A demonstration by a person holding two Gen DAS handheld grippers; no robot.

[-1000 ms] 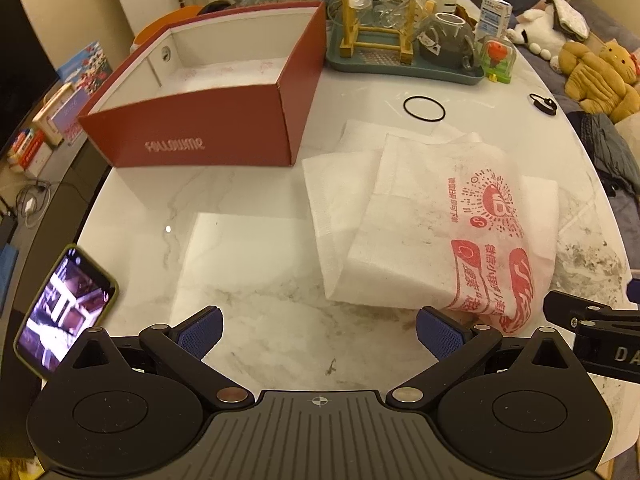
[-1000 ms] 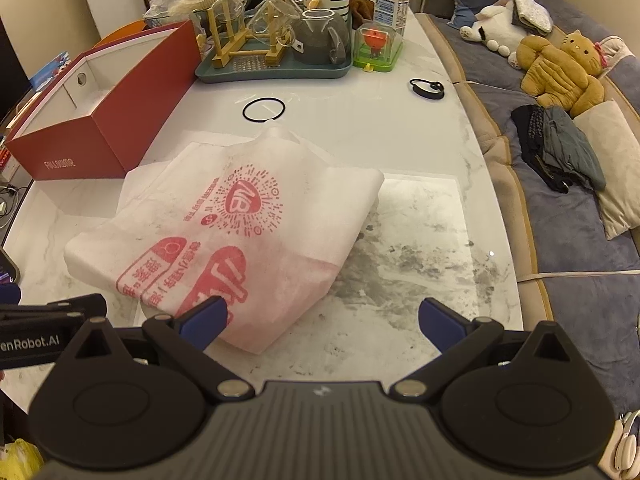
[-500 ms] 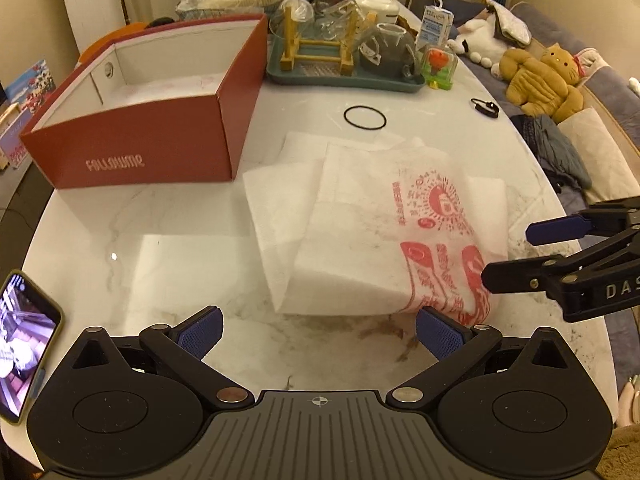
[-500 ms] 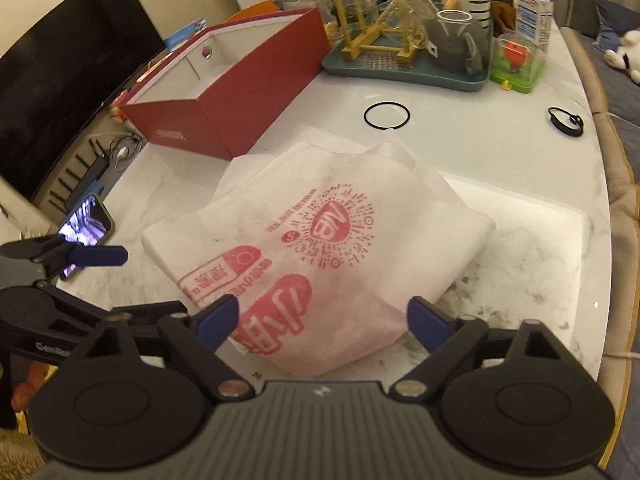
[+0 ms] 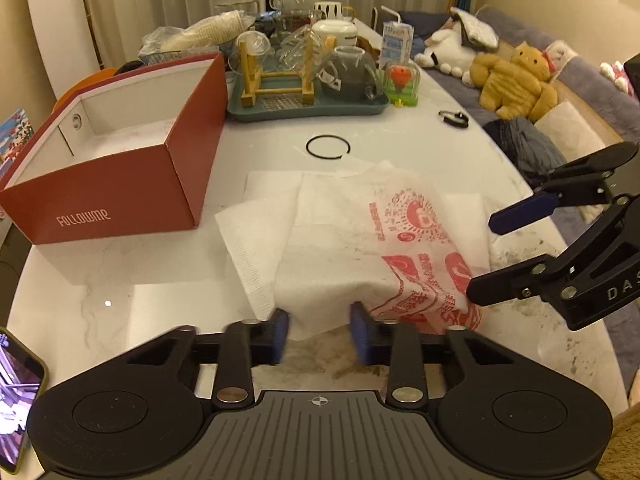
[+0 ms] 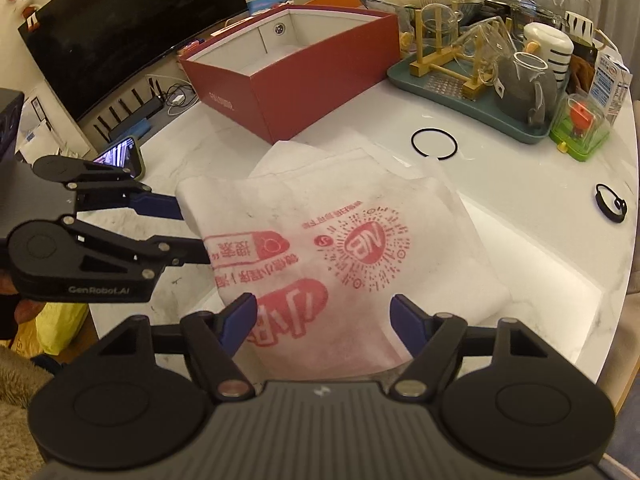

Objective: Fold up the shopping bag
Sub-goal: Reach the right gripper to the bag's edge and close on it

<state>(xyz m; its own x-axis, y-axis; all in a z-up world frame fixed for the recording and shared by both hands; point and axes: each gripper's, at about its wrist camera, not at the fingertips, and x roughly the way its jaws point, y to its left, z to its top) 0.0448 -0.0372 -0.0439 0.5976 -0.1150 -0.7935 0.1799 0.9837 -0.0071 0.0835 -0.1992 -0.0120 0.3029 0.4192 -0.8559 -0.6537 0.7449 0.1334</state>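
Note:
A white non-woven shopping bag (image 5: 360, 236) with red print lies partly folded on the marble table; it also shows in the right wrist view (image 6: 340, 240). My left gripper (image 5: 318, 330) is partly closed, its blue pads on either side of the bag's near edge with a gap still between them. In the right wrist view the left gripper (image 6: 190, 230) reaches the bag's left edge. My right gripper (image 6: 324, 320) is open over the bag's near printed corner. In the left wrist view the right gripper (image 5: 482, 258) straddles the bag's right edge.
A red open box (image 5: 120, 160) stands at the back left. A teal tray (image 5: 308, 108) with glassware stands behind. A black ring (image 5: 328, 147) lies beyond the bag. A phone (image 5: 16, 392) lies at the left edge. A sofa with plush toys (image 5: 516, 80) is at the right.
My left gripper's jaws have narrowed and moved onto the bag's near edge. My right gripper has swung round to the bag's right corner and its jaws have narrowed a little.

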